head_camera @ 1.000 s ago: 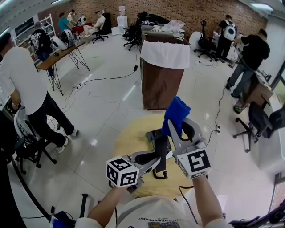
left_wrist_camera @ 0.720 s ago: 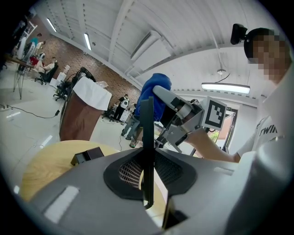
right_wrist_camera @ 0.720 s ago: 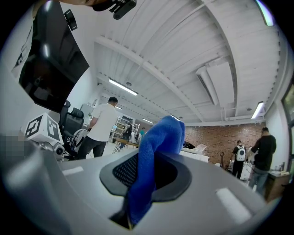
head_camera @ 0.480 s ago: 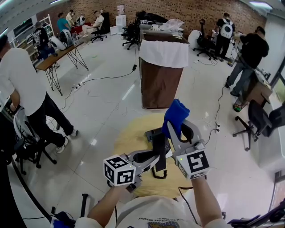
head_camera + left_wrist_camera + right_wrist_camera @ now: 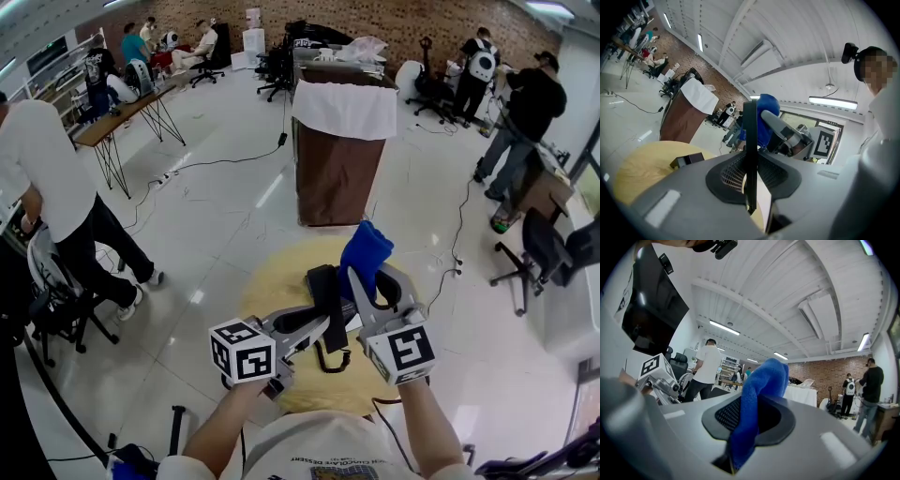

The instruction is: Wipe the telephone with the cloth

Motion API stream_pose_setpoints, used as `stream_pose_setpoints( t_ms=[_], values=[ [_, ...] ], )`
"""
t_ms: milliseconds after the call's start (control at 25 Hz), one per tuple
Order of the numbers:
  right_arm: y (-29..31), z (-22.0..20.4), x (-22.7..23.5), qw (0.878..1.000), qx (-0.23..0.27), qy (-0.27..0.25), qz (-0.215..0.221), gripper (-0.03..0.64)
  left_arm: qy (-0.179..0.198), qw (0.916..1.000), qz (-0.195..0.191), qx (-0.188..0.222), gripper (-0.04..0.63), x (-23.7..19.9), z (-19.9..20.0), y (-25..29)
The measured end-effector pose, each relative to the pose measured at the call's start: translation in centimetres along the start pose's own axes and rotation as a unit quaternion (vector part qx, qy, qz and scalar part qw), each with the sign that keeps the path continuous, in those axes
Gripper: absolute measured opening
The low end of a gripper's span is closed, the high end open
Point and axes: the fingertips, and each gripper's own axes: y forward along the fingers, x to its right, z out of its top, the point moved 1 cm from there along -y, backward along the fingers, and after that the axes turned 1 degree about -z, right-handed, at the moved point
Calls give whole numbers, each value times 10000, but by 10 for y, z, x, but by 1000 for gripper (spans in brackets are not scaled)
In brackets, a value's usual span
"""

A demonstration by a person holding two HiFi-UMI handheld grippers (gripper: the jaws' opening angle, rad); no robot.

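Two grippers meet over the round wooden table (image 5: 267,286), and from where I stand this looks like the moment just ahead of the wipe. The left gripper (image 5: 317,323) has its jaws clamped on the black telephone handset (image 5: 325,295), held roughly upright above the tabletop, with its curly cord (image 5: 330,362) looping down beneath it. In the left gripper view the handset (image 5: 750,140) shows edge-on as a thin dark bar pinched between the pads. The right gripper (image 5: 370,281) is closed on the blue cloth (image 5: 366,251), which bunches up and pokes out well past the jaw tips; the right gripper view shows the cloth (image 5: 757,404) wedged deep between the jaws. Cloth and handset sit just beside each other, though I cannot tell whether they touch. A small black box (image 5: 687,160), probably the telephone's base, rests on the table farther off.

To do this well, I would hold the handset dead steady in the left grip and bring only the soft, protruding tuft of cloth onto its face, never the hard jaw tips. Stroke along the length, light and even. Go easy near the cord end, since a snag there could tug the handset askew in the clamp.
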Motion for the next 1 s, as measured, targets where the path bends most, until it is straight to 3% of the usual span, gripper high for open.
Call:
stream_pose_setpoints(
  t_ms=[1000],
  values=[
    [-29,-61,-23,9975,-582,393,17,63,-117,9989,12,446,60,-9,33,-11]
  ],
)
